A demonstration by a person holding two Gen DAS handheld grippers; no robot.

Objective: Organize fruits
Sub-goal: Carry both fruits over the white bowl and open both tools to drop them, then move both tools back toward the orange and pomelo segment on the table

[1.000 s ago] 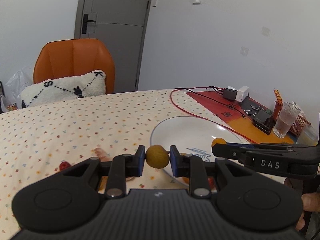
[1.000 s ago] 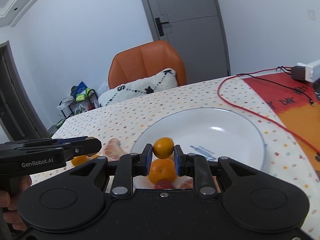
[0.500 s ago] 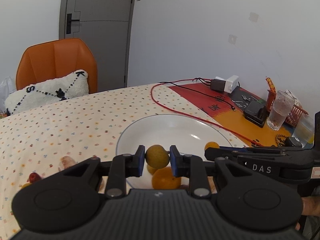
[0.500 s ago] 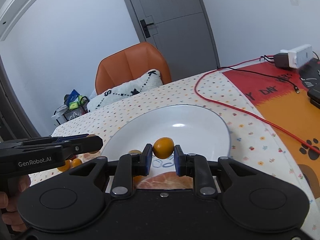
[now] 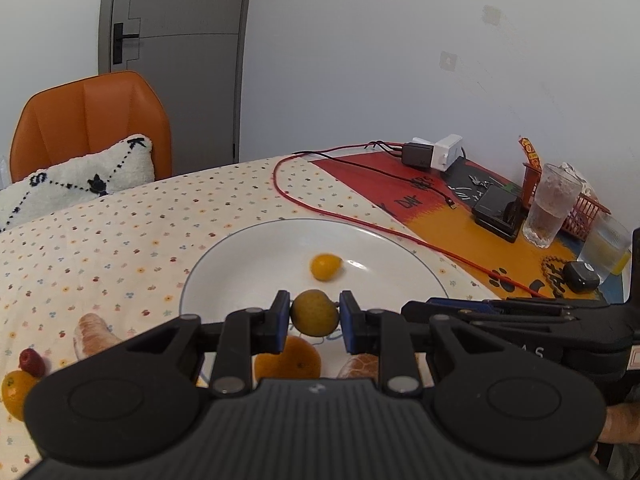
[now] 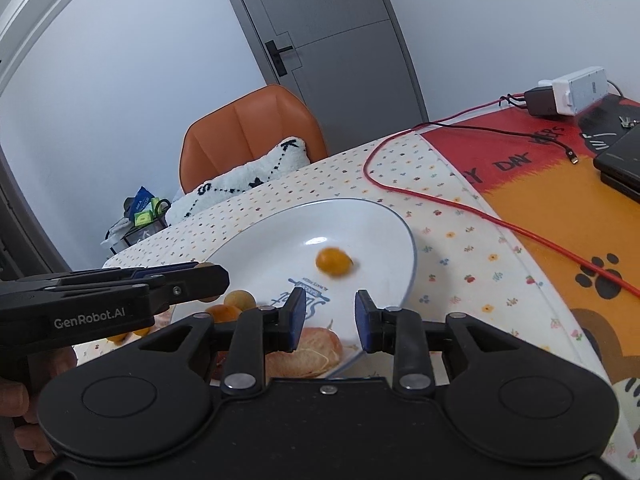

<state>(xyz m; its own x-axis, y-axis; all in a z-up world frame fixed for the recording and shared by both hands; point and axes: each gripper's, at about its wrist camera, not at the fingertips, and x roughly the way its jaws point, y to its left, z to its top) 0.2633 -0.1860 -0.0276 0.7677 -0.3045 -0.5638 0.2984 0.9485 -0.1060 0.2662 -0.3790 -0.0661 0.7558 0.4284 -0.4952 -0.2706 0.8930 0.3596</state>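
Observation:
A white plate (image 5: pixel 248 248) lies on the dotted tablecloth; it also shows in the right wrist view (image 6: pixel 384 216). My left gripper (image 5: pixel 314 317) is shut on a small yellow-green fruit (image 5: pixel 314 312) above the plate's near edge. My right gripper (image 6: pixel 329 314) is open and empty over the plate. A small orange fruit (image 6: pixel 334 261) sits blurred on the plate; it also shows in the left wrist view (image 5: pixel 326 266). An orange (image 5: pixel 288 362) and a peeled segment (image 6: pixel 308 350) lie at the plate's near side.
A peeled piece (image 5: pixel 94 336), a red berry (image 5: pixel 32 361) and an orange (image 5: pixel 14 394) lie on the cloth at left. A red cable (image 5: pixel 320 208) curves behind the plate. Glasses (image 5: pixel 550 204), a black box (image 5: pixel 498 210) and a charger (image 5: pixel 434 152) stand at right. An orange chair (image 5: pixel 88 120) holds a pillow.
My right gripper has opened and let go of the small orange fruit, which now lies on the plate. My left gripper has moved further over the plate with its fruit.

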